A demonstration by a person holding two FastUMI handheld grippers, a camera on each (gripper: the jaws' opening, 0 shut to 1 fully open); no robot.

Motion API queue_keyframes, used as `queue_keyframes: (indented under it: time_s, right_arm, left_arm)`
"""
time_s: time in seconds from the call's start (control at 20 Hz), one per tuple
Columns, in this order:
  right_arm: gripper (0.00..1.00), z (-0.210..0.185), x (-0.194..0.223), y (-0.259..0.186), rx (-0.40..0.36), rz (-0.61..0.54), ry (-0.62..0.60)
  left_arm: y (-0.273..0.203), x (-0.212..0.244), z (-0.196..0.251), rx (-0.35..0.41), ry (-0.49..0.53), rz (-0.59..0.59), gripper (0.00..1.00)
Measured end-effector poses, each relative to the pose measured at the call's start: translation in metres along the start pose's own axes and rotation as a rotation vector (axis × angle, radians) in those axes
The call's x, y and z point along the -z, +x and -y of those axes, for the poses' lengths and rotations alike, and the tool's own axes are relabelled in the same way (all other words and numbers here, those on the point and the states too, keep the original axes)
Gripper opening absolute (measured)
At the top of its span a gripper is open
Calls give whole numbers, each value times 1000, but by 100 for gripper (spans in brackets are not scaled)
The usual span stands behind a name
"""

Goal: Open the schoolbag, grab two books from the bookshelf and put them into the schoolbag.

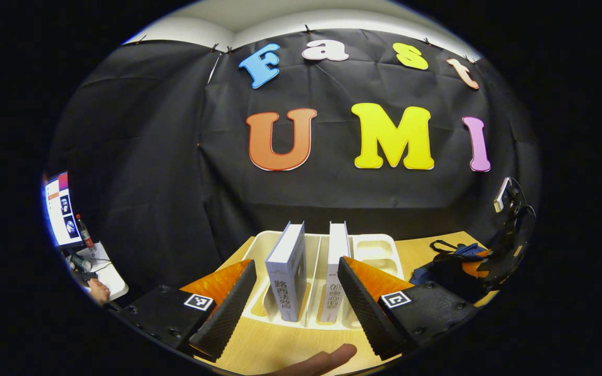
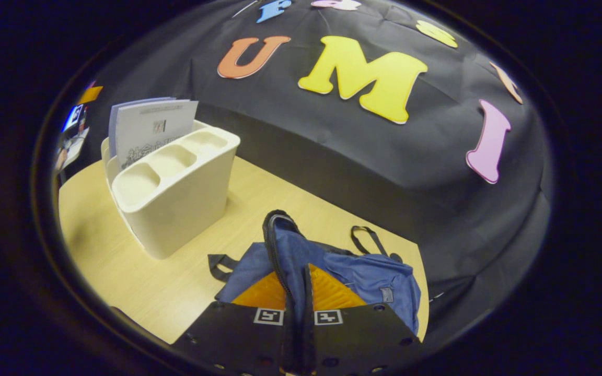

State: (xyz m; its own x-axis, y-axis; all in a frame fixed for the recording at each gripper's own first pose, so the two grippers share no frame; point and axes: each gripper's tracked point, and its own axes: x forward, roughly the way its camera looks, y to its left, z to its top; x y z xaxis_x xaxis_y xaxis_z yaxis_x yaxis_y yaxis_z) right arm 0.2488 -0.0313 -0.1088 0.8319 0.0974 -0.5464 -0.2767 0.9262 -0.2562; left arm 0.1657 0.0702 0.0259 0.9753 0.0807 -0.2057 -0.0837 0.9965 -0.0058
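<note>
Grippers at the desk: left one spread before the bookshelf, right one pinching the schoolbag.

Left gripper hovers low over the wooden table with its fingers wide apart, framing two upright books: left book and right book, each standing in its own slot of the cream bookshelf. Neither finger touches a book. A thumb tip shows at the bottom edge. Right gripper has its fingers drawn together on a raised fold of the blue schoolbag, along the zipper edge. Schoolbag lies on the table near the right end, well apart from the bookshelf, straps loose beside it.
</note>
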Motion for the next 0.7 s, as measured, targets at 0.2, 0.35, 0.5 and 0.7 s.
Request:
queue_keyframes:
  time_s: [0.2, 0.35, 0.5, 0.7]
  right_arm:
    - [6, 39, -11, -6, 0, 16, 61]
    - [6, 69, -19, -16, -7, 49, 103]
    - [6, 90, -24, -28, -37, 84, 161]
    - [7, 115, -33, -35, -57, 138, 228]
  left_arm:
    - [29, -22, 27, 86, -24, -21, 100]
    - [51, -34, 44, 140, -35, -63, 100]
    - [71, -39, 53, 170, -24, -139, 100]
    - [108, -36, 55, 144, 19, -283, 99]
